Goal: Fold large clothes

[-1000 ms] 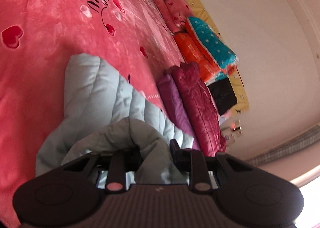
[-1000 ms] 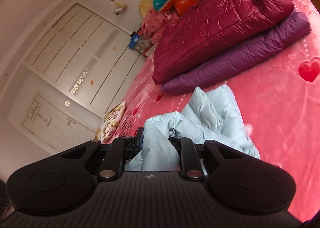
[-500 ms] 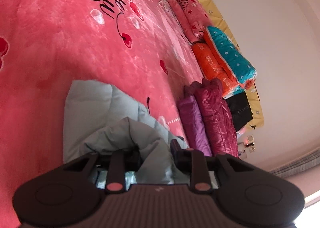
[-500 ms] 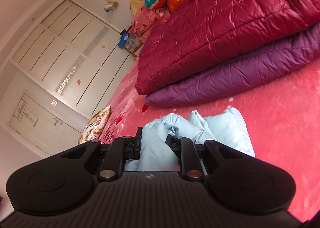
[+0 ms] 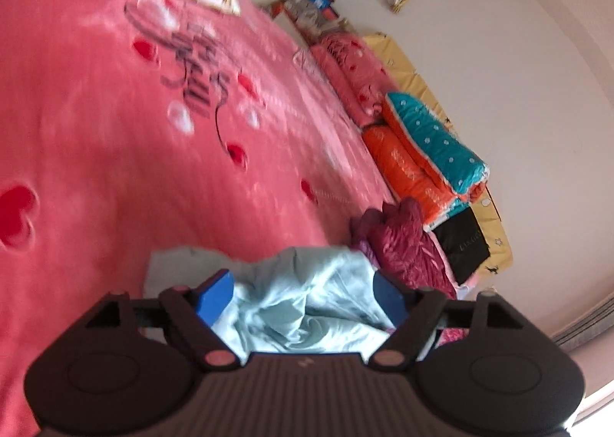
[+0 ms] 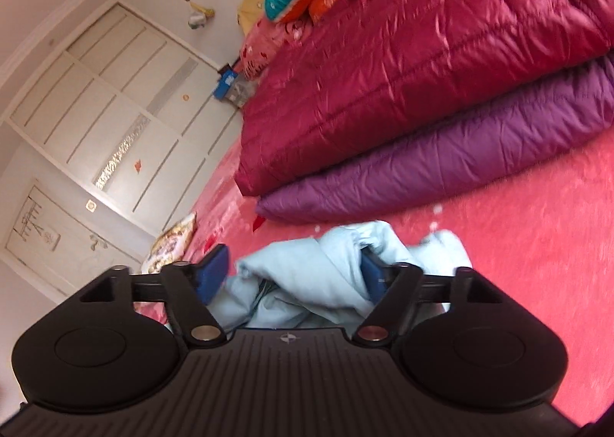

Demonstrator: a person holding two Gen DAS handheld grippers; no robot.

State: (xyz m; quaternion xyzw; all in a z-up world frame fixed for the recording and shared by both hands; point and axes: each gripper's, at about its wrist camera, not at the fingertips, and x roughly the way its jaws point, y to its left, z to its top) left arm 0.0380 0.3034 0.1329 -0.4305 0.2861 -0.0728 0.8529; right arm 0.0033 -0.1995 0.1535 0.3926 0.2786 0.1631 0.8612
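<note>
Both tools were clamped on the light blue jacket [image 5: 307,302] a second ago; now their jaws are opening and the fabric sits loose between the pads. Left tool [image 5: 303,293]: jaws spread wide, blue pads [image 5: 213,297] clear of the cloth on the left side, the right pad just beside a fold. It points slightly downward over the pink bed cover [image 5: 96,130]; the view is motion-blurred.

Right tool [image 6: 293,272]: jaws nearly at full width, the jacket [image 6: 326,272] bunched between them, with a fold draped against the right pad [image 6: 370,276]. It tilts slightly down toward the bed [image 6: 537,226].

Jacket lies crumpled on the bed directly under and ahead of both tools. Beyond the right tool, a magenta quilted coat [image 6: 422,65] is stacked on a purple one [image 6: 460,157].
</note>
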